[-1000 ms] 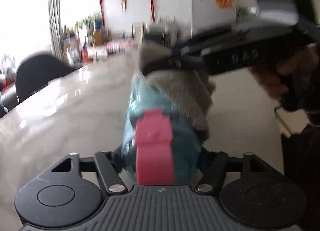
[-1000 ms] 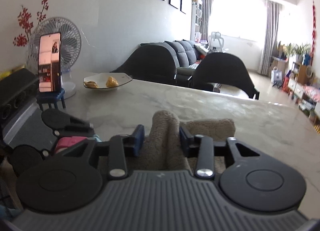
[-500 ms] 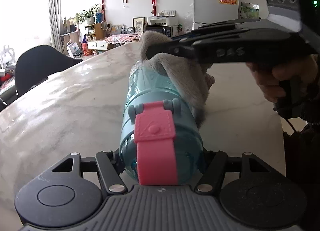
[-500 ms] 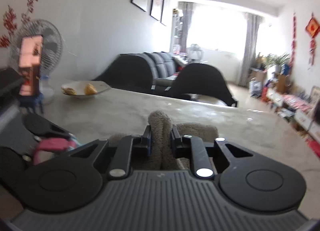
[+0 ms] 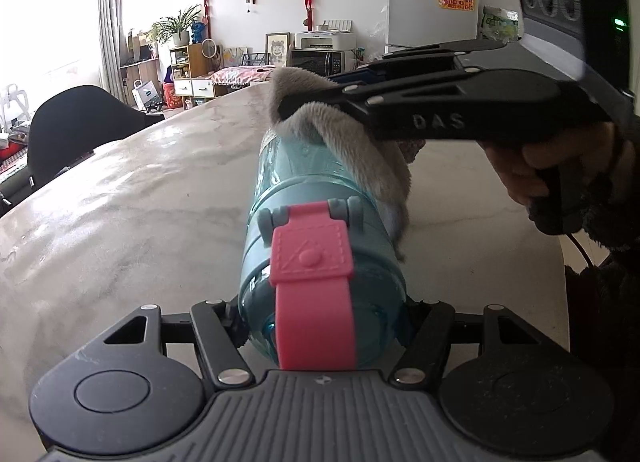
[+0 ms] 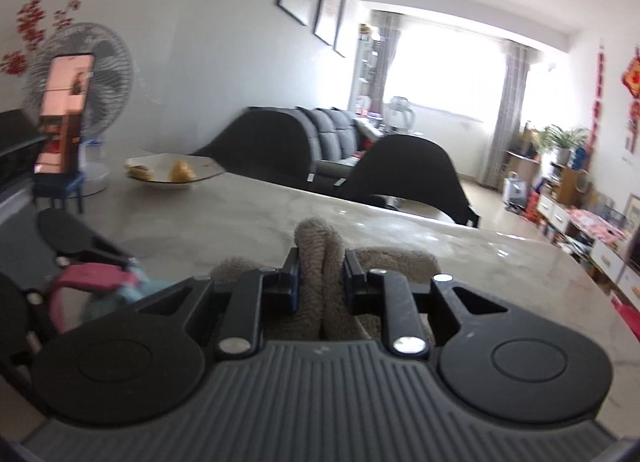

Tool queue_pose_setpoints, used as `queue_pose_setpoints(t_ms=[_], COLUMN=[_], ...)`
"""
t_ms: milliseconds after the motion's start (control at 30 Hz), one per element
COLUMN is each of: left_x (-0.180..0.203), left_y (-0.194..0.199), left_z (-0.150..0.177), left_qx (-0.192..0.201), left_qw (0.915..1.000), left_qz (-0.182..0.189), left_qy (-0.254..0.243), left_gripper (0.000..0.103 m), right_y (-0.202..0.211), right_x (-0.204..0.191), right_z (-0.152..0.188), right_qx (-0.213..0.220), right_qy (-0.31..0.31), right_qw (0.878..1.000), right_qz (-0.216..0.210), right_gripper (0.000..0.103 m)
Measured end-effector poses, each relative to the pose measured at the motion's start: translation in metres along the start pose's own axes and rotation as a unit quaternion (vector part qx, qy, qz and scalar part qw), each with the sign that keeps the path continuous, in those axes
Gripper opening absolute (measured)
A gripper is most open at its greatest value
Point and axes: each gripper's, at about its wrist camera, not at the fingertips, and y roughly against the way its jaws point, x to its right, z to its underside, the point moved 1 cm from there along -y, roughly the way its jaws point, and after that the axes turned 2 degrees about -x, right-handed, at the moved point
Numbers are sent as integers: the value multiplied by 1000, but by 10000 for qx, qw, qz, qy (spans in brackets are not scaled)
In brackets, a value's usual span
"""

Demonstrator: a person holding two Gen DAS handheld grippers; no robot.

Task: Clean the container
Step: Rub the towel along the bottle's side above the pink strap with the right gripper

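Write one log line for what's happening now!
left gripper: shut on bottle | right gripper: shut on cloth | cloth on bottle

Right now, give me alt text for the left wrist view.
Left hand-held gripper clamps a teal bottle with a pink strap over a marble table; the right hand-held gripper presses a grey cloth on it.

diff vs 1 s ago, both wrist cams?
The right claw pinched tighter on the cloth: a second ago its pads stood wider around the fold, now they squeeze it. In the left view the cloth has moved little along the bottle. Unchanged: the left claw clamps the bottle's cap end, cloth draped over the bottle above the table.
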Motion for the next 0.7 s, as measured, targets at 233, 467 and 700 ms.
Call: queue_pose_setpoints(t_ms=[233,467,700], left_x=[0,1,1], left_y=[-1,0,-1], left_z=[-2,-1,-2], left_qx=[-2,0,0], left_qw=[10000,10000,10000], left_qz=[-2,-8,-9], left_qy=[1,-8,-7], left_gripper=[67,67,67], right_y=[-8,-16,-13], right_x=[11,14,13], right_z=[-1,-4,-5], right_qx=[-135,-245,-282], right_qy=[-155,-375,-559], right_qw=[9989,9966,9941], right_qz=[412,696,884], right_gripper=[22,22,16])
